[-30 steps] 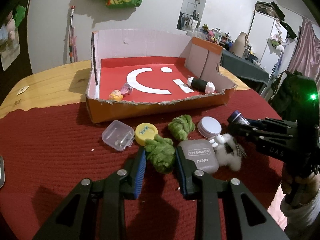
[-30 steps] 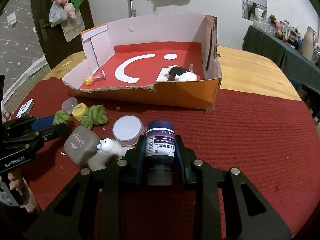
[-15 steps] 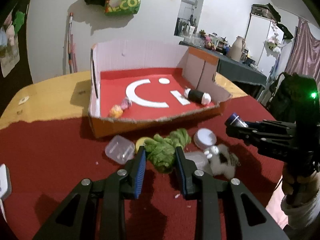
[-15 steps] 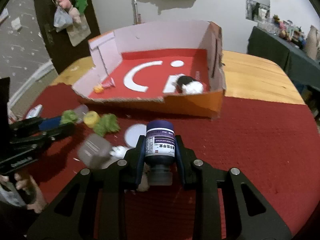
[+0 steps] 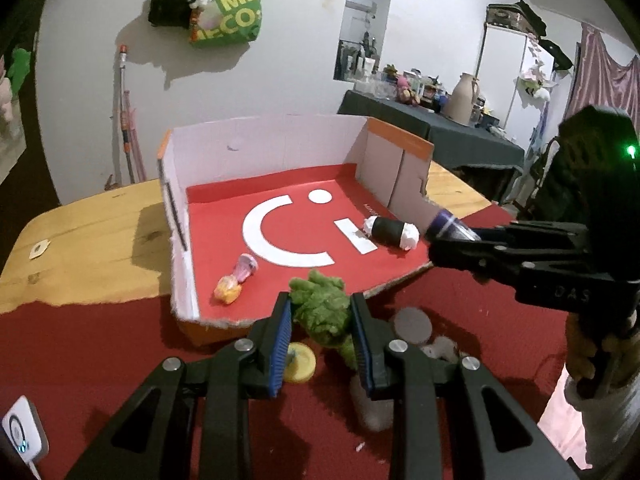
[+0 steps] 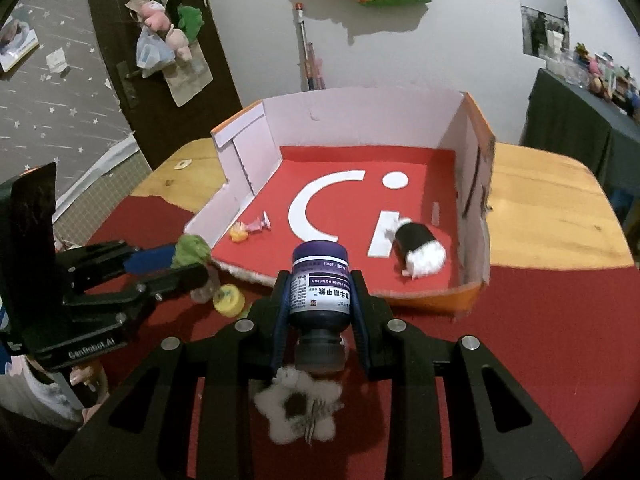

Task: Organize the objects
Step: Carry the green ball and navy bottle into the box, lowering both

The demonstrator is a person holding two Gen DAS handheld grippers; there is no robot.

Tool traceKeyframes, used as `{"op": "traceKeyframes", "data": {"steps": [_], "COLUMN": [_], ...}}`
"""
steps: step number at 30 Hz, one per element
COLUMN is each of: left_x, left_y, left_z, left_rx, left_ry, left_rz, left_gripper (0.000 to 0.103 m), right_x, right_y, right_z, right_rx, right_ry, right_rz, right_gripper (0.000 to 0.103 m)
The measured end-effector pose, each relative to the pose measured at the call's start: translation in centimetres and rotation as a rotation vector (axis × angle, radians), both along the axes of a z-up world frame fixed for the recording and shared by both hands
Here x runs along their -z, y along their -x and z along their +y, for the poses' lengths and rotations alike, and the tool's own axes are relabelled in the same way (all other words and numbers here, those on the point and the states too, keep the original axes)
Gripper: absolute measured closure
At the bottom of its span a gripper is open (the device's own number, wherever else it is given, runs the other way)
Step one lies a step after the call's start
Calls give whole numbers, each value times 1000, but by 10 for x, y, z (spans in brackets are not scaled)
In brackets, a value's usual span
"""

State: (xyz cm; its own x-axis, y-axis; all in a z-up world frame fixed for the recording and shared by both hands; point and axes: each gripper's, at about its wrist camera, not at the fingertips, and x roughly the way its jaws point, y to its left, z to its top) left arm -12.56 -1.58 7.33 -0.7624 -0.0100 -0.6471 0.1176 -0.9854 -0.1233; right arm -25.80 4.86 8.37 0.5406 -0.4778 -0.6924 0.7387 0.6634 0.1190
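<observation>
Nearest, my left gripper (image 5: 320, 312) had its jaws clamped on a green plush toy (image 5: 322, 312), lifted above the red cloth (image 5: 100, 344) and hanging over the torn front edge of the cardboard box (image 5: 264, 148). Under and just behind it on the bench lay a yellow round lid (image 5: 300, 366), a grey round case (image 5: 412, 322) and something pale and blurred that I could not identify.

On my other side, the right gripper (image 6: 320, 300) had its jaws closed tight on a dark bottle (image 6: 320, 288) with a white printed label, cap toward the camera, held above the cloth short of the box's front edge. Directly below that gripper sat a white fluffy toy (image 6: 298, 408) with a dark centre. From the left wrist view the bottle's end showed at the box's near right corner.

Further on, inside the box on its red floor with the white curved mark, a small orange and pink toy (image 5: 234, 280) lay near the front left corner, and a black roll with white ends (image 5: 394, 232) lay toward the right wall. The box stood partly on the cloth and partly on the bare wooden bench (image 5: 88, 240).

Beyond that, a green bag (image 5: 228, 12) hung on the white wall.
</observation>
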Motion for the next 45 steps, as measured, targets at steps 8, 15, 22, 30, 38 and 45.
{"op": "traceKeyframes", "data": {"steps": [8, 15, 22, 30, 38, 45], "left_x": [5, 24, 38, 46, 46, 48], "left_y": [35, 65, 83, 91, 92, 96], "left_z": [-9, -12, -18, -21, -21, -23], "left_rx": [33, 63, 84, 117, 140, 157], "left_ry": [6, 52, 66, 80, 91, 82], "left_rz": [-54, -139, -198, -236, -248, -263], "left_gripper": [73, 73, 73, 73, 72, 72], "right_x": [4, 28, 46, 58, 60, 61], "right_y": [-24, -45, -50, -53, -53, -55], "right_z": [-33, -60, -74, -78, -75, -72], "right_rx": [-35, -53, -67, -85, -89, -94], "right_ry": [-33, -63, -86, -99, -64, -33], "right_rz": [34, 112, 158, 204, 235, 259], "right_gripper": [77, 77, 77, 77, 76, 76]}}
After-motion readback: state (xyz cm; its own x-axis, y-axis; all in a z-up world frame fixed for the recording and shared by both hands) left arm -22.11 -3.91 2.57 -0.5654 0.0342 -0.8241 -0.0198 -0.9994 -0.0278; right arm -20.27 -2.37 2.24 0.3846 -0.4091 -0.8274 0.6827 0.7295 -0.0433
